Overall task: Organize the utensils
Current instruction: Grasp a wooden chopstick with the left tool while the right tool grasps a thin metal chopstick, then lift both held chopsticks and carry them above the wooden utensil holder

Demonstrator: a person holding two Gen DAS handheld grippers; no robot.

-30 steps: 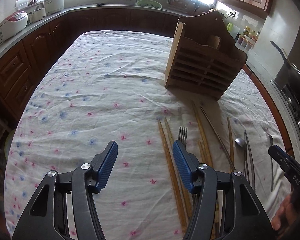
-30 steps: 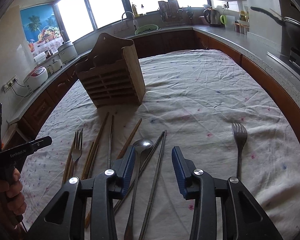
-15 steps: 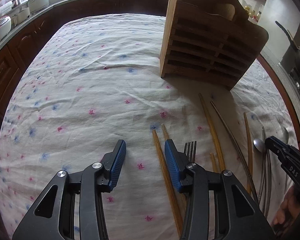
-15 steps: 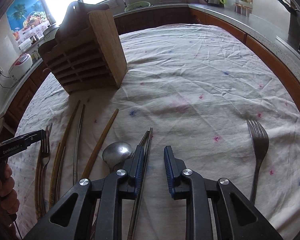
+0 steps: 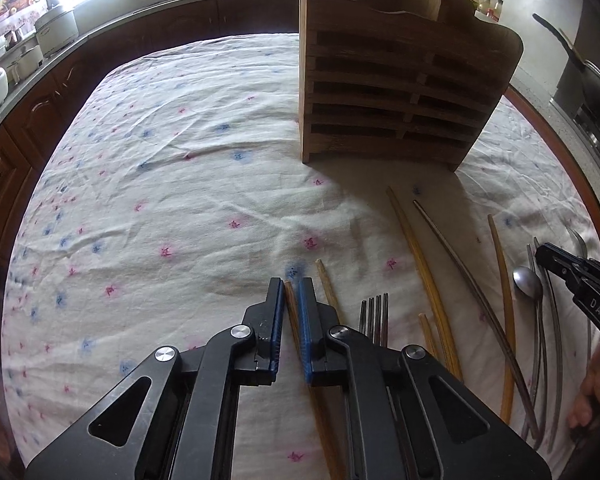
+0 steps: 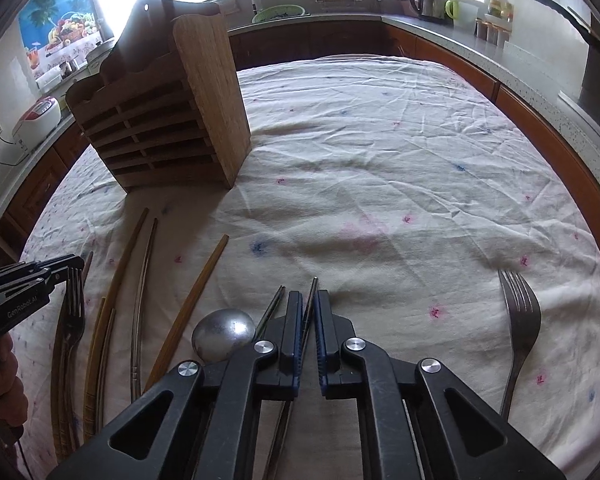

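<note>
A slatted wooden utensil holder (image 5: 396,96) stands upright on the flowered cloth; it also shows in the right wrist view (image 6: 168,120). My left gripper (image 5: 291,286) has its jaws closed around a wooden chopstick (image 5: 291,312) that lies on the cloth. My right gripper (image 6: 309,298) has its jaws closed around a metal chopstick (image 6: 310,304), beside a second metal chopstick (image 6: 272,308) and a spoon (image 6: 224,334). More wooden chopsticks (image 5: 420,264), a fork (image 5: 375,318) and another fork (image 6: 520,320) lie flat.
The table's wooden edge (image 6: 560,148) curves along the right. Kitchen counters with a rice cooker (image 6: 36,120) and a sink (image 6: 278,12) ring the table. A pan handle (image 5: 560,40) sticks out at the far right.
Both grippers dropped toward the cloth and moved forward. Their jaws narrowed from wide open to closed, the left around a wooden chopstick, the right around a metal chopstick.
</note>
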